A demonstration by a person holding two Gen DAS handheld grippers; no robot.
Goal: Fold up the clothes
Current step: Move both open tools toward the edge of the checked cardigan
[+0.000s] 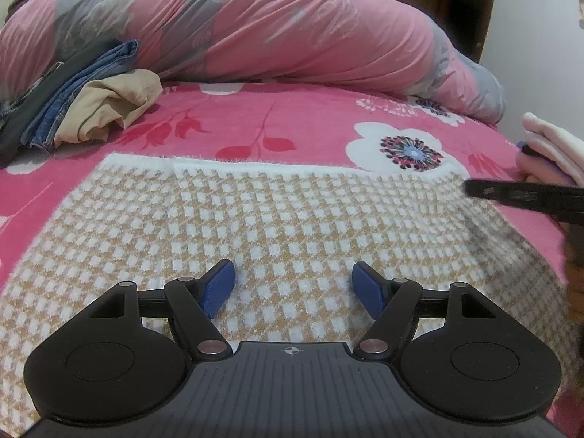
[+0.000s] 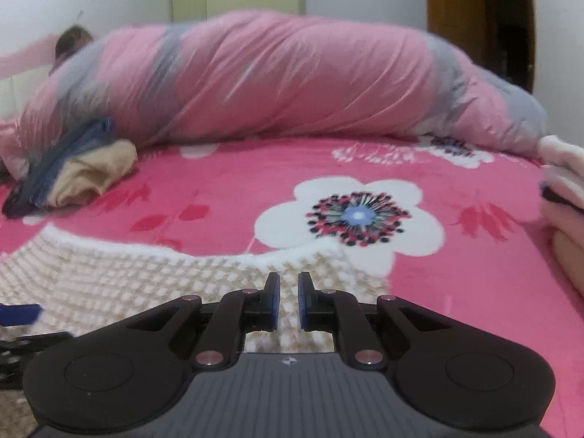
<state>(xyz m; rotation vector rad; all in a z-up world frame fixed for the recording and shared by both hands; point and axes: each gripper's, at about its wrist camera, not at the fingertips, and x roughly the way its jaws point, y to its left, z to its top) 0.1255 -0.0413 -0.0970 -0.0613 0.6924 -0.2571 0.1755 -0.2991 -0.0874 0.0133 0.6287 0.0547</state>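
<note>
- At the far left, a heap of clothes [image 1: 73, 106] (jeans, something dark, a tan piece) is lying crumpled on the bed [image 1: 292, 124] against the rolled pink quilt [image 1: 273, 25]; none of it looks folded, so most of the task is probably still waiting for you.
- Your left gripper [image 1: 293, 284] is hovering low over the checked sweater [image 1: 255, 211], its jaws spread wide and holding nothing.
- The sweater is lying flat on the bed in front of you, its white edge running straight across the far side; it looks partly folded, though you cannot be sure how many folds are in.
- Your right gripper [image 2: 289, 299] is sitting over the sweater's right corner, jaws nearly closed with a thin gap; whether cloth is pinched between them cannot be told.
- At the far right, a pale folded stack [image 1: 551, 146] is resting near the bed's edge, likely finished work.
</note>
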